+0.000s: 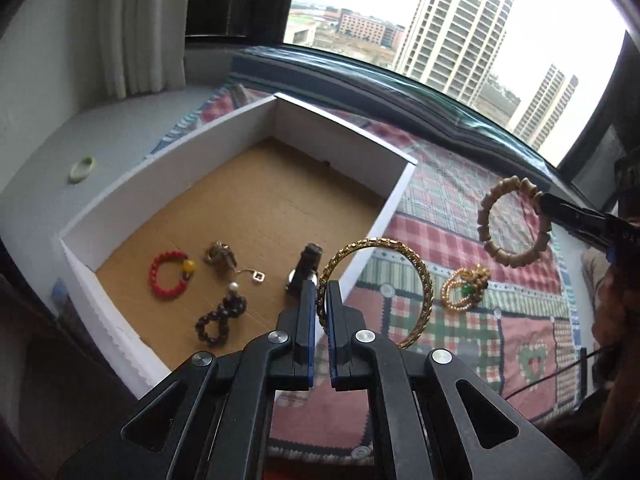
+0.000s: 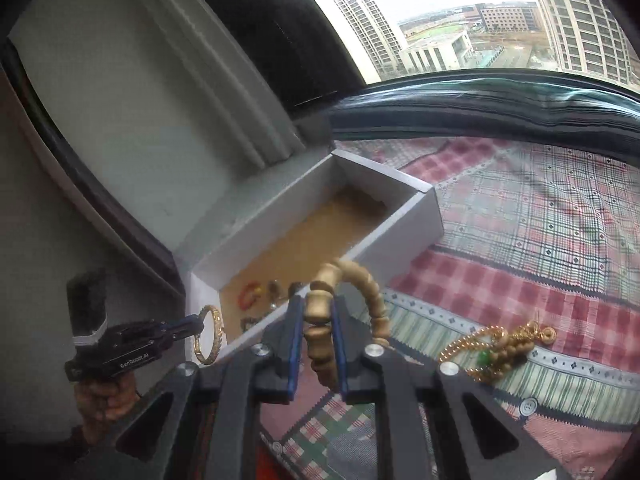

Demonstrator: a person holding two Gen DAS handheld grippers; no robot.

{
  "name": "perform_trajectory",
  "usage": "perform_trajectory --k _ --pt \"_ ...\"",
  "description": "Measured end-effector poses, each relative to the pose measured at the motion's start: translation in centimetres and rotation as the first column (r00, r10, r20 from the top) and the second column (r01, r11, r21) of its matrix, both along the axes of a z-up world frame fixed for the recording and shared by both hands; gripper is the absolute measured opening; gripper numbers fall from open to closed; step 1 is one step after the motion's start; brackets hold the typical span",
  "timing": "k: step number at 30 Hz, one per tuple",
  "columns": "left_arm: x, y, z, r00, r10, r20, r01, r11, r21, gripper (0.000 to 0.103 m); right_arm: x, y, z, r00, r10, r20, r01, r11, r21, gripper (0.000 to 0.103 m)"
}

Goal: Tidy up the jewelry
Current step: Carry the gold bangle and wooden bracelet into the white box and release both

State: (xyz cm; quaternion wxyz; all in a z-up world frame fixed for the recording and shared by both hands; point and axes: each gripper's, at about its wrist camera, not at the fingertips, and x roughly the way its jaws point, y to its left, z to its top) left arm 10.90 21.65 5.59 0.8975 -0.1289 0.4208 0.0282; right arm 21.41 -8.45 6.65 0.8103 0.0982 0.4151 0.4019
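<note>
My left gripper [image 1: 322, 286] is shut on a gold bangle [image 1: 416, 276] and holds it in the air over the near right wall of the white box [image 1: 132, 184]. The bangle shows in the right wrist view [image 2: 218, 334] too. My right gripper [image 2: 316, 312] is shut on a tan wooden bead bracelet [image 2: 370, 292], held above the quilt; it also shows in the left wrist view [image 1: 490, 196]. Inside the box lie a red bead bracelet [image 1: 160, 278], a dark bead bracelet [image 1: 218, 320], a small metal piece [image 1: 220, 256] and a watch [image 1: 306, 268]. A gold bead tangle [image 1: 466, 286] lies on the quilt.
The box stands on a patchwork quilt [image 1: 460, 200] by a large window. A pale green ring [image 1: 82, 168] lies on the white sill left of the box. White curtains [image 1: 140, 20] hang at the back left.
</note>
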Motion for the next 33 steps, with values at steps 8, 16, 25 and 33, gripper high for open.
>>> perform_trajectory --k 8,16,25,33 --pt "9.0 5.3 -4.4 0.982 0.162 -0.101 -0.168 0.984 -0.054 0.003 7.1 11.3 0.2 0.998 0.017 0.056 -0.012 0.995 -0.096 0.014" --pt "14.1 7.4 -10.9 0.945 0.229 -0.235 -0.241 0.970 -0.026 0.003 13.2 19.5 -5.5 0.998 0.010 0.059 0.013 0.929 -0.370 0.014" --pt "13.7 7.7 -10.0 0.946 0.272 -0.174 -0.272 0.962 0.026 0.063 13.4 22.2 -7.9 0.998 0.049 0.042 -0.035 0.957 -0.289 0.041" --pt "7.9 2.7 -4.9 0.987 0.152 -0.042 -0.153 0.988 -0.009 0.074 7.2 15.5 -1.8 0.981 0.070 0.180 -0.034 0.979 -0.199 0.048"
